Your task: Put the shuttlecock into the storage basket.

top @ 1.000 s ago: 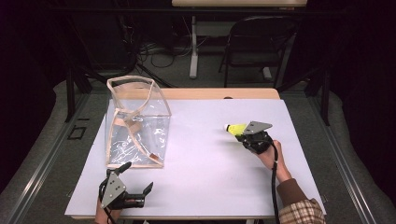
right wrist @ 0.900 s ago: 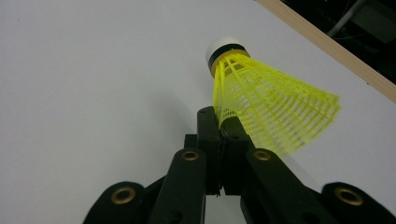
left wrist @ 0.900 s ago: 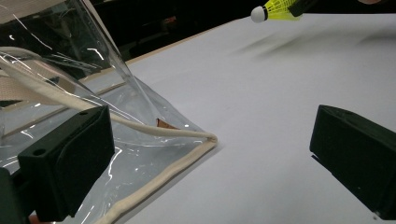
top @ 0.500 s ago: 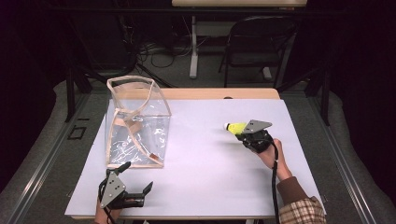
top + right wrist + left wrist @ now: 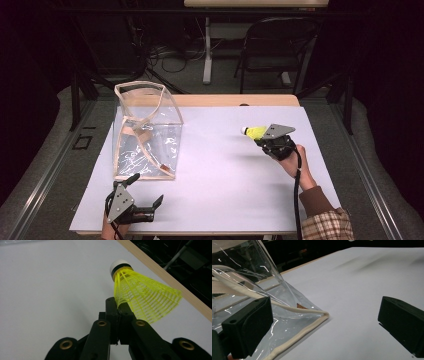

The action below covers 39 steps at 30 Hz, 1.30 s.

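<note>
A yellow shuttlecock (image 5: 142, 296) with a white cork tip is pinched by its mesh skirt in my right gripper (image 5: 120, 305), whose jaws are shut on it. In the high view the shuttlecock (image 5: 255, 132) hangs above the right half of the white table (image 5: 220, 170), its cork pointing left. A clear plastic bag (image 5: 145, 132) with cream edging stands upright on the left. My left gripper (image 5: 148, 192) rests near the front edge just below the bag, open with nothing between its jaws. In the left gripper view the bag's lower corner (image 5: 322, 315) lies between and beyond the jaws.
Some small brownish items lie inside the bag (image 5: 162, 165). A wooden strip (image 5: 235, 100) runs along the table's far edge. A dark chair (image 5: 277, 50) and a white stand leg (image 5: 206, 55) are on the floor behind.
</note>
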{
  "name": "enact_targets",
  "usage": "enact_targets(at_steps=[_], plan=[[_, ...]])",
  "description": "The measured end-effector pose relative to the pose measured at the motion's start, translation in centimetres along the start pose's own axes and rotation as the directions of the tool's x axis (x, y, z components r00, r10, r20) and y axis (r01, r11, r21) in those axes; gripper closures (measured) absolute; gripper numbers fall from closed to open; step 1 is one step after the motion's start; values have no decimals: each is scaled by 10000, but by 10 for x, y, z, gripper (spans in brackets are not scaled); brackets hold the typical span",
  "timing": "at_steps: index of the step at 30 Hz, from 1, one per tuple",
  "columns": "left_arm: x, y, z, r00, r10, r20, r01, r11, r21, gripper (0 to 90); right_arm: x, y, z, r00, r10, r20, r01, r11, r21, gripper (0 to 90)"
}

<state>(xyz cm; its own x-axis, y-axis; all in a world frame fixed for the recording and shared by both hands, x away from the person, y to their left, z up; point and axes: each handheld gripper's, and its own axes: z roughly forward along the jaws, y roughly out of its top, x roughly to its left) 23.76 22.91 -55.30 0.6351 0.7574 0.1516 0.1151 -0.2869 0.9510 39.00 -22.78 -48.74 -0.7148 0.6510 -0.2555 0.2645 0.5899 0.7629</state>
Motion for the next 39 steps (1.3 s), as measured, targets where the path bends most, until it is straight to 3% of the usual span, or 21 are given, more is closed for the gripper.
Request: enact_targets(at_steps=[39], plan=[[0,0,0,10000,-9,-13,9,10000,-6,0,-1,23,-13,9998,-191,69,193,9994,-295,892]])
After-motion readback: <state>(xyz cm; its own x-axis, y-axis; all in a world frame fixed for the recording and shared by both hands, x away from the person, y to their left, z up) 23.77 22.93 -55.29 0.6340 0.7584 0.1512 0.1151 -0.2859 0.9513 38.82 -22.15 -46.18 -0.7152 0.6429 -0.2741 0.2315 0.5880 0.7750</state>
